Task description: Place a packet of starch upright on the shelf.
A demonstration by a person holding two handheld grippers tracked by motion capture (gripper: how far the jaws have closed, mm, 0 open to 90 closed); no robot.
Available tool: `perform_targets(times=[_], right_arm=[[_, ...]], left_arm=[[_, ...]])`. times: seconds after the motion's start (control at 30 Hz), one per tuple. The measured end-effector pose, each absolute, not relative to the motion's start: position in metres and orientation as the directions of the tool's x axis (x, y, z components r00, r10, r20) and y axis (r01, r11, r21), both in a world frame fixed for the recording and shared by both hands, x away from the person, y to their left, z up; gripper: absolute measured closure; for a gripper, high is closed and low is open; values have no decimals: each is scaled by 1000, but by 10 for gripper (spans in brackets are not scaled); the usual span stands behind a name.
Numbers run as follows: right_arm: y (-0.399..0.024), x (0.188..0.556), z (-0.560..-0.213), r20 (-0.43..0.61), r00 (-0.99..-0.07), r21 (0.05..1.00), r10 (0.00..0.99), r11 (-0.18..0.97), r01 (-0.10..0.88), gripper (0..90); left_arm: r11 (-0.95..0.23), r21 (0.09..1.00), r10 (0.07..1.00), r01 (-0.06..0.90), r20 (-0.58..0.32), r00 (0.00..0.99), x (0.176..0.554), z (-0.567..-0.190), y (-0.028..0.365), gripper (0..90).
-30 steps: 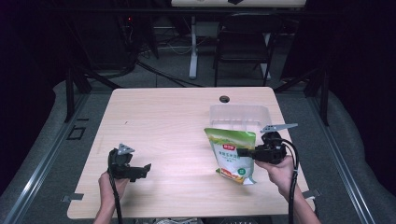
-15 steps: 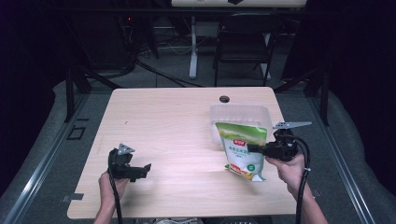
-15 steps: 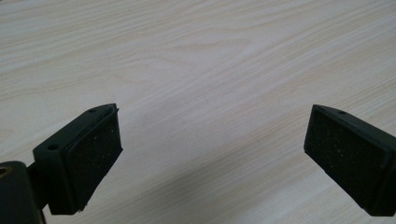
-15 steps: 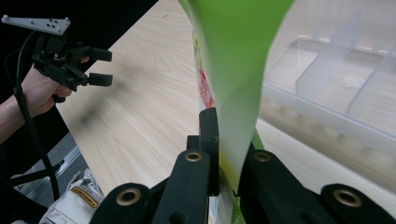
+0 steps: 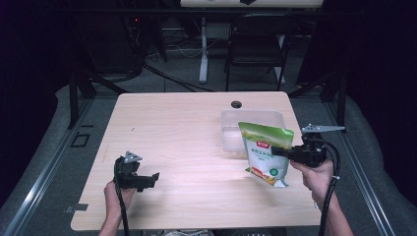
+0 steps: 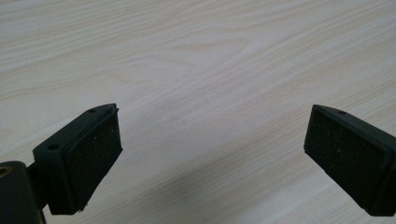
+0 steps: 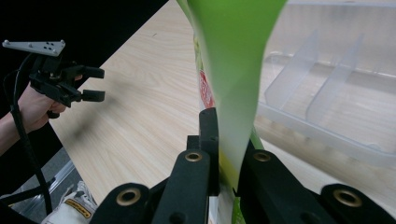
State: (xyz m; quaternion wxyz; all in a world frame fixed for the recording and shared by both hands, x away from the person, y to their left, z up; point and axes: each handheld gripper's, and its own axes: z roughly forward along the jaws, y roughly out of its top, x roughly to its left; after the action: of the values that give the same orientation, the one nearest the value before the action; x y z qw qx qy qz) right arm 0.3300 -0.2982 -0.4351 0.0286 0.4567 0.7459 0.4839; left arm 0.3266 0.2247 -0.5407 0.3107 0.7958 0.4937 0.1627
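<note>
Green pouch point(image 5: 265, 152) lifted, not yet in the clear bin point(image 5: 231, 132).
Right claw point(image 5: 278, 151) clamps its edge beside the bin; left claw point(image 5: 153, 178) rests wide, empty.

- A tray point(image 5: 231, 129) lies on the surface point(image 5: 187, 128), right of centre toward the far edge.
- A pouch point(image 5: 263, 152) hangs just near of the tray, in the right gripper point(image 5: 281, 151).
- The left gripper point(image 5: 147, 179) sits near-left, well apart.

Pale wooden table point(image 5: 187, 142) mid-frame, bearing a clear divided box point(image 5: 231, 130) (right of centre, near far edge).
</note>
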Motion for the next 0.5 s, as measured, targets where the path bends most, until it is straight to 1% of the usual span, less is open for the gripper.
perform_targets(times=[0.23, 0.43, 0.5], right_arm=[[-310, 329, -429, 393, -563, 761, 727, 87, 643, 900], [-315, 328, -426, 354, -554, 768, 754, 104, 632, 900], [-317, 328, -425, 360, -552, 772, 752, 91, 629, 900]], left_arm=[[-315, 656, 888, 686, -53, 458, 327, -541, 224, 37], [-314, 656, 888, 686, -54, 458, 327, -541, 224, 37], [-315, 655, 887, 687, -53, 458, 327, -541, 224, 37]])
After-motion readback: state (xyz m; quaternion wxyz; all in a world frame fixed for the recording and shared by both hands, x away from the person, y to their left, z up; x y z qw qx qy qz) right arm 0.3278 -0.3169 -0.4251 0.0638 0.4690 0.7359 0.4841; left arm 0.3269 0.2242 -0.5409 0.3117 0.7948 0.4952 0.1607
